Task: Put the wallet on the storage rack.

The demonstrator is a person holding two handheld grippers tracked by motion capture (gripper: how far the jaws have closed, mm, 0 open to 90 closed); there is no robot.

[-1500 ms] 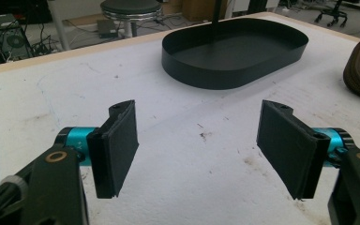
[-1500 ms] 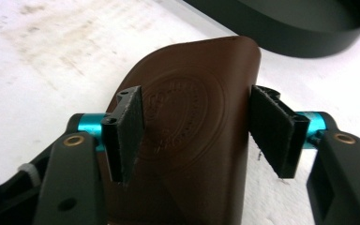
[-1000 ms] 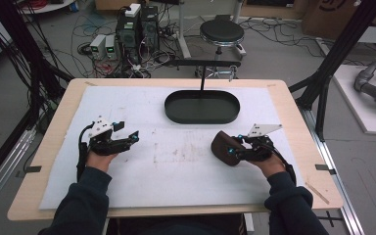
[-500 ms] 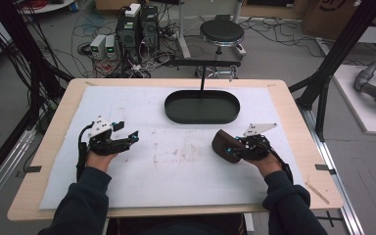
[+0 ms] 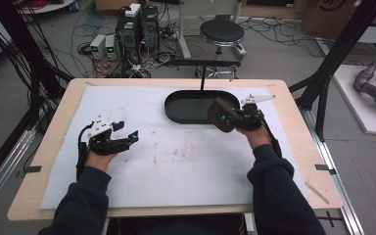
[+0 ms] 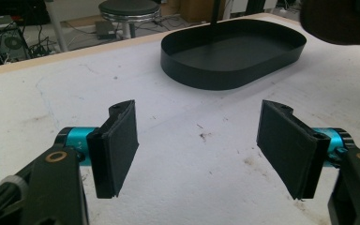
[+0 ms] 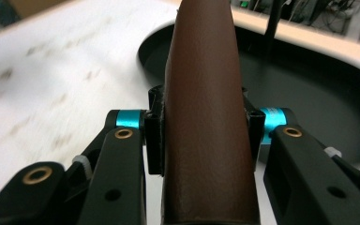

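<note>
Brown object (image 7: 205, 117) in the right gripper (image 5: 231, 119): matt, finely pebbled, leather-like skin. The jaw pads (image 6: 117, 145) on the left gripper (image 6: 201, 150) look like dull black ribbed rubber, on shiny turquoise metal collars with brass-coloured pins. At twelve o'clock, the black tray (image 5: 183, 108) shows a smooth, satin sheen. The white sheet (image 5: 176, 161) looks rough, foamy and stained; the table rim (image 5: 298, 132) is pale bare wood.

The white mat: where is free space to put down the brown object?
Free: the white mat between both hands, and the black tray, bare inside. Crowded: the tray's right end, where the right gripper holds the brown object; the left gripper occupies the mat's left.
</note>
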